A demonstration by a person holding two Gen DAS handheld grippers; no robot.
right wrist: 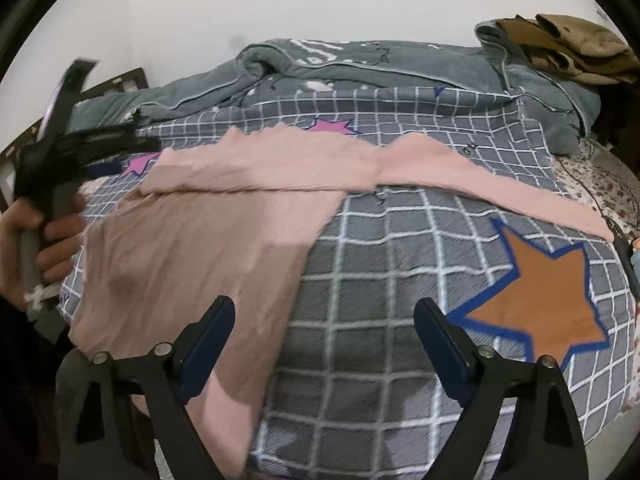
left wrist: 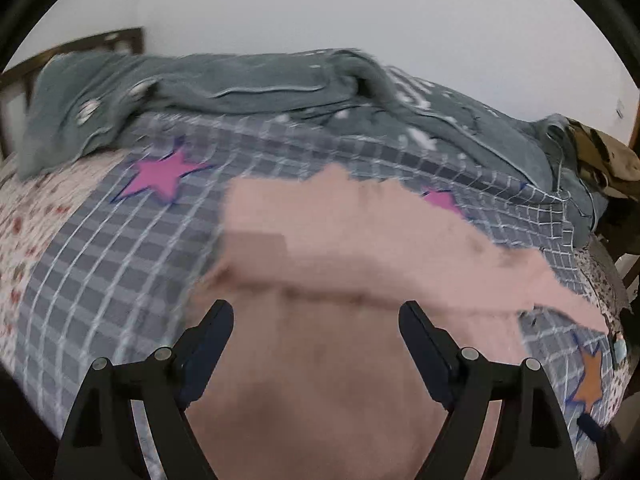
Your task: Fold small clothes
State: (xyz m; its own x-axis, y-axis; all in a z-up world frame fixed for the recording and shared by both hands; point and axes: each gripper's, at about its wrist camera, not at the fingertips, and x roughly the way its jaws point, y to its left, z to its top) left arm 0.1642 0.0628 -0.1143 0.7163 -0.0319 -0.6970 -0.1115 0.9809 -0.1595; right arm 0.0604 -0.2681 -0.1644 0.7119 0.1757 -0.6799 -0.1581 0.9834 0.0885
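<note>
A pink garment (right wrist: 208, 216) lies on a grey checked bed cover (right wrist: 380, 264). One part is folded across its top, and a long sleeve (right wrist: 480, 184) stretches to the right. In the left wrist view the garment (left wrist: 340, 280) is blurred and fills the near middle. My left gripper (left wrist: 316, 312) is open just above the garment and holds nothing. It also shows in the right wrist view (right wrist: 116, 136), held in a hand at the far left. My right gripper (right wrist: 324, 308) is open and empty over the garment's lower right edge.
A rumpled grey-green blanket (right wrist: 360, 68) lies along the back of the bed. Brown clothes (right wrist: 568, 44) sit at the back right corner. The cover has pink stars (left wrist: 160, 176) and an orange star (right wrist: 536, 312). A floral sheet (left wrist: 32, 216) shows at the left.
</note>
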